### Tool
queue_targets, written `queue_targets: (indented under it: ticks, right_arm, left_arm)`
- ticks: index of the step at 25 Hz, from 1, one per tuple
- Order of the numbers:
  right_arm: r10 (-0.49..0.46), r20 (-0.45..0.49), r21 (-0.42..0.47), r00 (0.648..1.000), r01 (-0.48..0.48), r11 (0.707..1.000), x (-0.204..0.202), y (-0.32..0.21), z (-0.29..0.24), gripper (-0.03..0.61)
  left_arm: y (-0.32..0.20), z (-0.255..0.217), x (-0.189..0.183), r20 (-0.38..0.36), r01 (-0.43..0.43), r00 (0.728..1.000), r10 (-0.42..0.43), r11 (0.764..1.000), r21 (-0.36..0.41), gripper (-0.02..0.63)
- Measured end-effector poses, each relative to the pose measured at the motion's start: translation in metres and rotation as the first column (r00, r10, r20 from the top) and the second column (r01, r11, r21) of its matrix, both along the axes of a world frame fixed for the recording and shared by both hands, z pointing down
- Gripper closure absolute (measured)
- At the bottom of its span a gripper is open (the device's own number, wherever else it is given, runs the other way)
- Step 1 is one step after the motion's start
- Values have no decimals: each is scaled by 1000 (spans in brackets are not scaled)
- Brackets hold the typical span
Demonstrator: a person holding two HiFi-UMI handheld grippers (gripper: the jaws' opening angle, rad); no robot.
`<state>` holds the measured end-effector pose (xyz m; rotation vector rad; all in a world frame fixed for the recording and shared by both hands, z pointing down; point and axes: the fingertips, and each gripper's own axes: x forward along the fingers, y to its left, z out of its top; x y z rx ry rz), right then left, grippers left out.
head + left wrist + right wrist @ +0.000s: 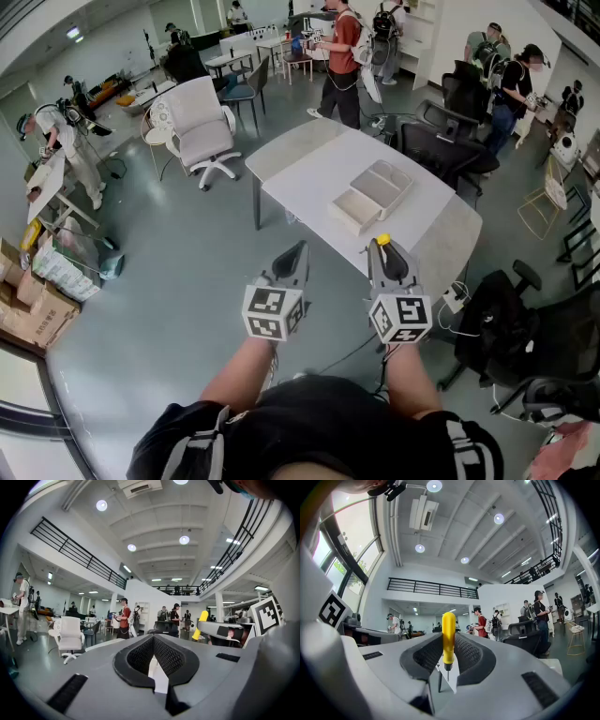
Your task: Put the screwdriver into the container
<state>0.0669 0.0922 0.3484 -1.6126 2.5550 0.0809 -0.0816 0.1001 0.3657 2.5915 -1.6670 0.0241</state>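
- left gripper [296,253]: lower centre of the head view, grey ribbed jaws drawn together, nothing between them
- right gripper [383,249]: just beside it, jaws closed on the screwdriver [448,638], whose smooth yellow handle stands above the jaw tips, thin shaft pointing back toward the camera
- container [362,212]: pale, rectangular, two compartments, on the white table [314,173] at frame centre, well apart from both grippers
- floor [169,281]: grey, glossy, open between grippers and the table's near edge
- white chair [202,127]: upper left
- black chairs [441,150]: right of the table
- cardboard boxes [33,314]: left edge
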Motion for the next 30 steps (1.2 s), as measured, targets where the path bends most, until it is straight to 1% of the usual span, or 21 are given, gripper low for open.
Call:
queue_targets:
  ticks: [9,12,17,21,27,30]
  right_arm:
    - [-9,6,7,1000,8,1000,16,-4,1,506]
    - [-8,28,-2,1000,8,1000,26,-6,3,505]
    - [0,28,-16,1000,0,1000,41,-7,7,505]
    - [-36,23,-18,999,37,999,50,-6,13,505]
    - [-80,-10,-12,997,80,997,57,2,15,505]
    - [-113,6,-20,994,113,993,61,0,17,505]
  left_arm:
    - [-3,10,21,5,-5,1000,5,1000,-18,601]
    - [-4,10,30,5,-4,1000,4,1000,-17,601]
    - [-5,16,42,12,7,1000,-6,1000,-27,601]
    - [-4,21,53,10,24,1000,-24,999,-27,601]
    - [2,28,57,1,66,998,-66,997,-42,601]
    - [0,29,62,-1,73,997,-73,997,-39,601]
